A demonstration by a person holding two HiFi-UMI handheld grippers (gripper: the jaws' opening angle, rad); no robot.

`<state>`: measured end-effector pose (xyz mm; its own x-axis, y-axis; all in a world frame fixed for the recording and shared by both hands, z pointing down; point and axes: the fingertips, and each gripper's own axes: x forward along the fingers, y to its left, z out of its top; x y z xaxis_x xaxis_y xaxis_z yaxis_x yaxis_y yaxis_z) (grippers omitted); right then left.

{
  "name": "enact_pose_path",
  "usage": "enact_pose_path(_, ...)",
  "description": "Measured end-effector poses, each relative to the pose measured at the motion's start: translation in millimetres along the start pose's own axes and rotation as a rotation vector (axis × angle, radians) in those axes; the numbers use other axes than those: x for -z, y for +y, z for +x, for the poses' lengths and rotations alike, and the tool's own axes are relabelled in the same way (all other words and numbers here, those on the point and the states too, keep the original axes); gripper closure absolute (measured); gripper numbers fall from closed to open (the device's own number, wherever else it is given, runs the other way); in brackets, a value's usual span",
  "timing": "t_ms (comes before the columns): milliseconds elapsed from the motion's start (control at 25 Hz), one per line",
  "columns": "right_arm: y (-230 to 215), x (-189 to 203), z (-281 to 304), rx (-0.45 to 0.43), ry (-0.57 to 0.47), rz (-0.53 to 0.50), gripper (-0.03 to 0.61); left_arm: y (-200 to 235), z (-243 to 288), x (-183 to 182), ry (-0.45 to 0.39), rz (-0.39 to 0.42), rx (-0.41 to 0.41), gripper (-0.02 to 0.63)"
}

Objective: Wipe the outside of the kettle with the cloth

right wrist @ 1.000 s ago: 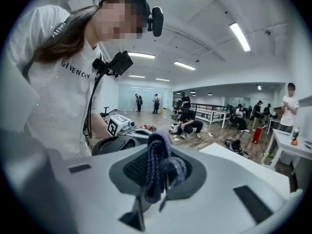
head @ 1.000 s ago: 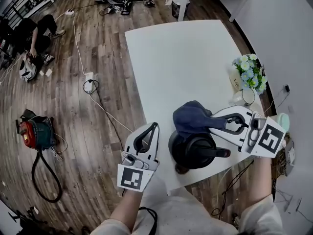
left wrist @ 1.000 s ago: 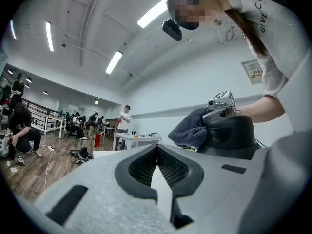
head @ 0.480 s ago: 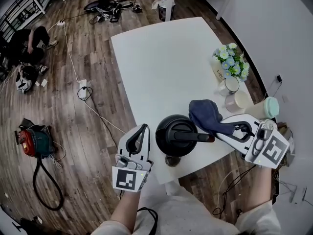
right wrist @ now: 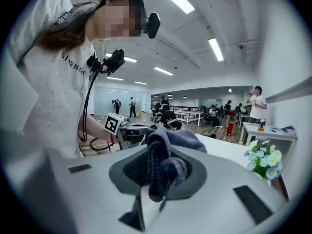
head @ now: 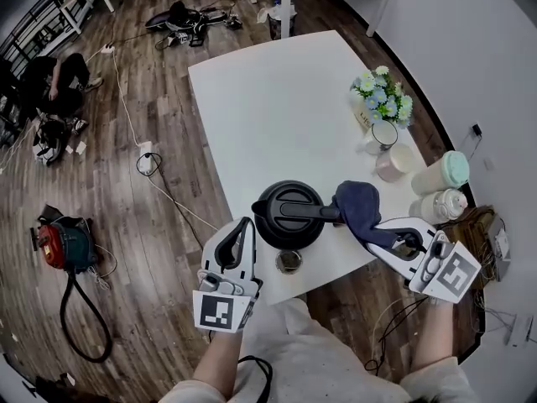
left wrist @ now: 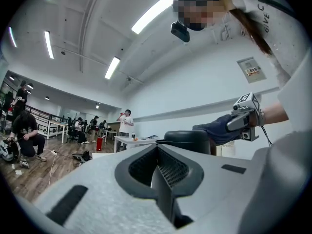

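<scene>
Cloth (head: 359,206) is gripped by the right tool (head: 375,230): the jaws are closed on a dark blue fold, and the rest is bunched ahead of the tips. The kettle (head: 288,217) is seen upright near the front edge of the white surface (head: 277,99), with its handle (head: 309,212) turned toward the right tool. The cloth is laid against the outer end of that handle; contact with the kettle's wall cannot be confirmed. The left tool (head: 243,232) is held just beside the kettle's front left, past the surface edge, with its jaws shut together on nothing.

The step in hand is judged to be wiping on the handle side. The bunch is best spread flat against the wall below the handle and drawn round in an arc, not dabbed. Pressure should be kept light, since the kettle is braced by nothing and is close to the edge. The shut left tool could be set against the opposite wall as a stop. A small round object (head: 288,261) lies just in front of the kettle and should be avoided. The flowers (head: 382,95) are well apart.
</scene>
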<state>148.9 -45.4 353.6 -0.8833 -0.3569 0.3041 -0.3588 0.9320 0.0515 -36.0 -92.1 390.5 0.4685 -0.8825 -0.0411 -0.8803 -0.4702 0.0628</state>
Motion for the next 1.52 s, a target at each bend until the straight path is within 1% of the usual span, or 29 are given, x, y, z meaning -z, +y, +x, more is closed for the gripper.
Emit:
enact_pose_path(120, 2.2, 17.5, -0.1, 0.027, -0.054, 0.087, 0.526, -1.4, -4.9, 1.8, 0.007, 0.008, -0.004, 0.606)
enact_pose_path(240, 0.8, 32.3, -0.4, 0.043, -0.102, 0.144, 0.526, 0.3, -8.5, 3.9, 0.01, 0.011, -0.02, 0.606)
enact_pose_path(400, 1.8, 43.7, -1.7, 0.066, -0.157, 0.212, 0.526, 3.7, -12.1, 7.9, 0.005, 0.049, -0.025, 0.606)
enact_pose_path(440, 2.6, 47.0, -1.9, 0.072, -0.163, 0.227, 0.526, 3.6, -12.3, 8.5, 0.006, 0.048, -0.025, 0.606)
enact_pose_path(600, 6.8, 65.0, -0.4, 0.086, -0.156, 0.288, 0.526, 0.8, -15.0, 10.2, 0.016, 0.024, -0.027, 0.606)
enact_pose_path(680, 9.4, 80.8, 3.0, 0.09, -0.095, 0.297, 0.526, -0.6, -15.0, 11.0, 0.022, 0.013, -0.031, 0.606)
enact_pose_path(720, 11.3, 90.9, 5.5, 0.094, -0.044, 0.291, 0.526, -0.6, -14.2, 11.6, 0.02, 0.013, -0.033, 0.606)
enact_pose_path(800, 17.3, 112.3, 11.4, 0.102, 0.096, 0.247, 0.526, -0.1, -11.6, 12.1, 0.014, 0.014, -0.037, 0.606)
enact_pose_path(880, 29.3, 128.4, 16.2, 0.086, 0.273, 0.145, 0.526, -0.6, -8.7, 10.3, 0.002, 0.02, -0.034, 0.606)
enact_pose_path(920, 39.1, 131.4, 17.2, 0.052, 0.366, 0.074, 0.526, -1.9, -7.0, 8.8, -0.001, 0.016, -0.032, 0.606)
enact_pose_path(960, 51.3, 128.4, 16.9, -0.005, 0.44, -0.001, 0.526, -3.4, -5.4, 7.6, -0.001, 0.009, -0.028, 0.606)
enact_pose_path(1000, 65.0, 117.2, 15.9, -0.079, 0.474, -0.066, 0.526, -4.6, -4.3, 6.6, 0.0, 0.004, -0.026, 0.606)
enact_pose_path(1040, 78.5, 97.3, 14.8, -0.157, 0.457, -0.107, 0.526, -5.5, -3.5, 5.5, 0.0, 0.002, -0.024, 0.606)
enact_pose_path(1080, 89.1, 70.7, 14.1, -0.221, 0.395, -0.124, 0.526, -5.8, -3.2, 3.7, -0.003, 0.001, -0.024, 0.606)
enact_pose_path(1120, 94.5, 40.3, 14.1, -0.252, 0.307, -0.13, 0.526, -5.5, -3.1, 0.9, -0.008, 0.0, -0.027, 0.606)
enact_pose_path(1160, 93.7, 8.4, 15.5, -0.244, 0.208, -0.141, 0.526, -4.8, -3.4, -2.7, -0.016, 0.001, -0.031, 0.606)
enact_pose_path(1200, 87.3, -24.2, 19.2, -0.201, 0.108, -0.17, 0.526, -3.5, -3.7, -6.7, -0.026, 0.002, -0.037, 0.606)
enact_pose_path(1280, 65.0, -83.4, 32.8, -0.061, -0.062, -0.268, 0.526, 0.6, -5.0, -14.0, -0.044, 0.006, -0.051, 0.606)
enact_pose_path(1320, 53.0, -105.7, 42.0, 0.012, -0.117, -0.315, 0.526, 3.3, -6.3, -16.7, -0.049, 0.008, -0.058, 0.606)
enact_pose_path(1360, 41.7, -121.4, 52.6, 0.08, -0.15, -0.351, 0.526, 6.3, -8.2, -18.9, -0.052, 0.011, -0.066, 0.606)
enact_pose_path(1400, 31.2, -129.9, 64.1, 0.143, -0.159, -0.373, 0.526, 9.3, -10.6, -20.8, -0.054, 0.013, -0.074, 0.606)
enact_pose_path(1440, 21.4, -131.2, 75.6, 0.205, -0.145, -0.382, 0.526, 12.0, -13.2, -22.2, -0.056, 0.015, -0.081, 0.606)
enact_pose_path(1480, 12.9, -125.3, 86.5, 0.26, -0.103, -0.386, 0.526, 14.5, -15.9, -23.1, -0.058, 0.017, -0.088, 0.606)
enact_pose_path(1520, 6.9, -113.3, 96.6, 0.295, -0.029, -0.397, 0.526, 16.6, -18.4, -23.2, -0.058, 0.018, -0.095, 0.606)
